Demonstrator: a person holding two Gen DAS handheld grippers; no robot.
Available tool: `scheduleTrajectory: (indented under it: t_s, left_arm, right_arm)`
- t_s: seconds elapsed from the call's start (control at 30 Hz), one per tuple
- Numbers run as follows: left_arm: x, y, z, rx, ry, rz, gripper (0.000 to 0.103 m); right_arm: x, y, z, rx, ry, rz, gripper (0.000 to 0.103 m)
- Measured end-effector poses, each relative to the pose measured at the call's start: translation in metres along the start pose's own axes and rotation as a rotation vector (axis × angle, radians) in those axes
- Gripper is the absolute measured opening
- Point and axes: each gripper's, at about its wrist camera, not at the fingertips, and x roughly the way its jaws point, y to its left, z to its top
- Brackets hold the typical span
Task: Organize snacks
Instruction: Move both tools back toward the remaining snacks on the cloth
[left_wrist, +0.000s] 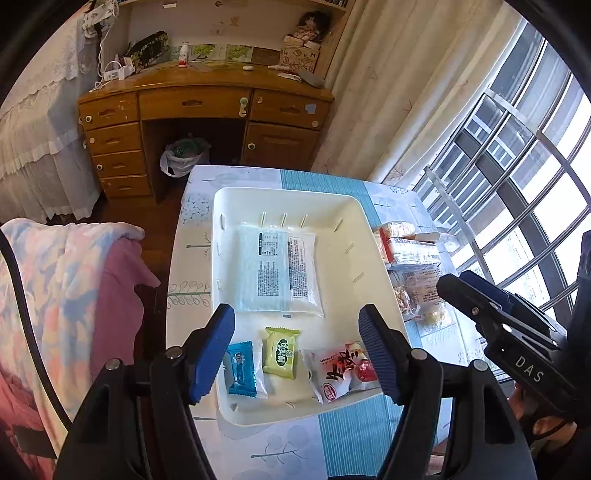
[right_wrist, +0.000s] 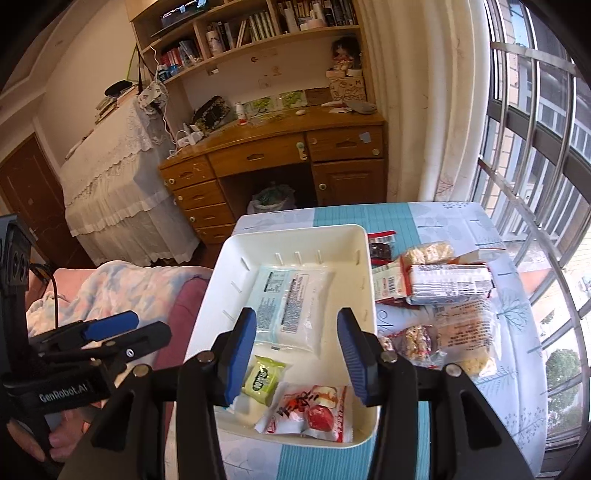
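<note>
holding: nothing; left gripper (left_wrist: 296, 349) and right gripper (right_wrist: 296, 356) both spread wide above the tray
tray (left_wrist: 373, 266): white, table centre
in tray: large white packet (left_wrist: 279, 271) far; blue snack (left_wrist: 241, 367), green snack (left_wrist: 280, 352), red snack (left_wrist: 338, 371) near
loose snacks (right_wrist: 439, 295): on table, right of tray

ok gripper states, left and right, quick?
Left gripper: open, holding nothing, above the white tray.
Right gripper: open, holding nothing, also above the tray.
</note>
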Motion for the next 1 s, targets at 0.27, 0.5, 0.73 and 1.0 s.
scheduleTrajectory:
  t_s: [0.27, 0.5, 0.73, 1.0]
  left_arm:
    - [-0.003, -0.022, 0.005, 0.046, 0.003, -0.022, 0.081]
    - [-0.007, -0.050, 0.011, 0.083, 0.015, -0.041, 0.085]
    - [-0.006, -0.083, 0.020, 0.115, 0.017, -0.054, 0.087]
    - [0.010, -0.127, 0.033, 0.165, 0.033, -0.057, 0.088]
  right_arm:
    - [-0.022, -0.022, -0.012, -0.042, -0.013, -0.110, 0.053]
    - [-0.035, -0.051, -0.022, -0.022, 0.011, -0.160, 0.053]
    - [-0.044, -0.087, -0.026, 0.011, 0.024, -0.204, 0.066]
    - [-0.052, -0.136, -0.025, 0.072, 0.008, -0.215, 0.072]
